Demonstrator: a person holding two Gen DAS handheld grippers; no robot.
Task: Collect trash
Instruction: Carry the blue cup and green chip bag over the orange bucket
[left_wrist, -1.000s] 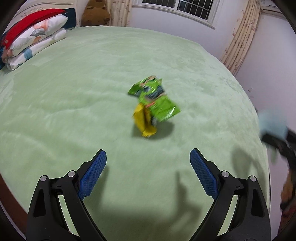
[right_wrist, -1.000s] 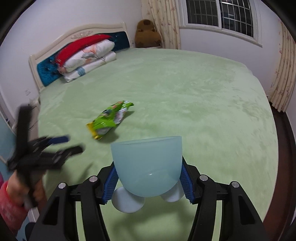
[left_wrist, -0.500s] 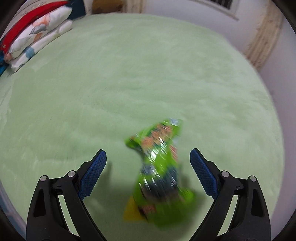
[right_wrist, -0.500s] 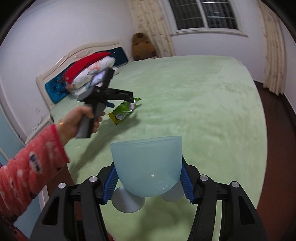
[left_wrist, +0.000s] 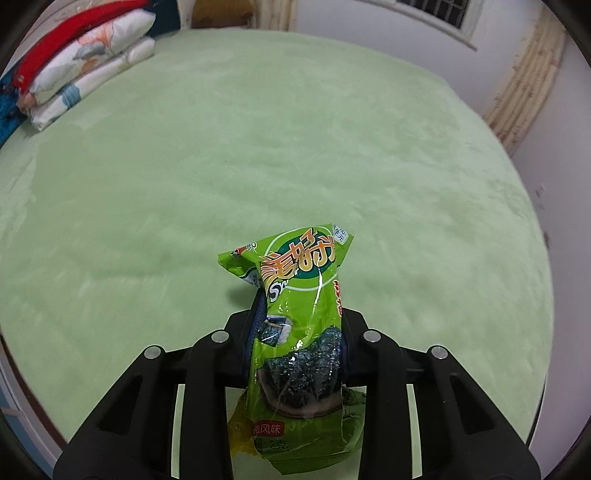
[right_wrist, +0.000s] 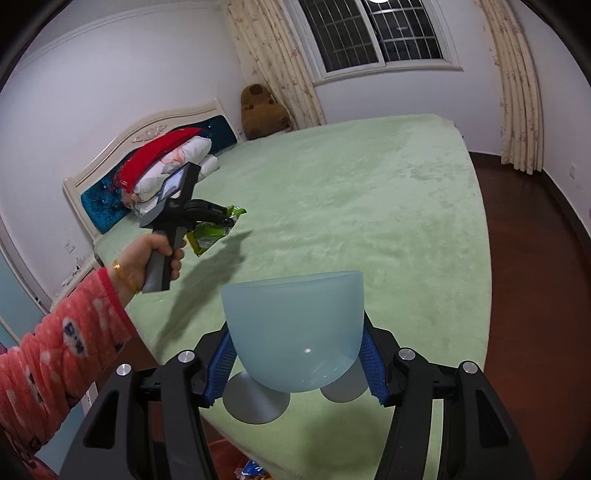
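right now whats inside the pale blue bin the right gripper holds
Its interior cannot be seen: the frosted bin faces away from the right gripper. The green snack wrapper sits between the closing left gripper's jaws.

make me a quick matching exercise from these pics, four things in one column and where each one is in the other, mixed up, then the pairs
Things:
1. green snack bag
2. pale blue cup
3. brown plush toy
4. stacked pillows

Places:
A. by the headboard
B. in the right hand-held gripper
C. in the corner beside the curtain
D. in the left hand-held gripper, its jaws closing

Pairs: 1-D, 2-B, 3-C, 4-A
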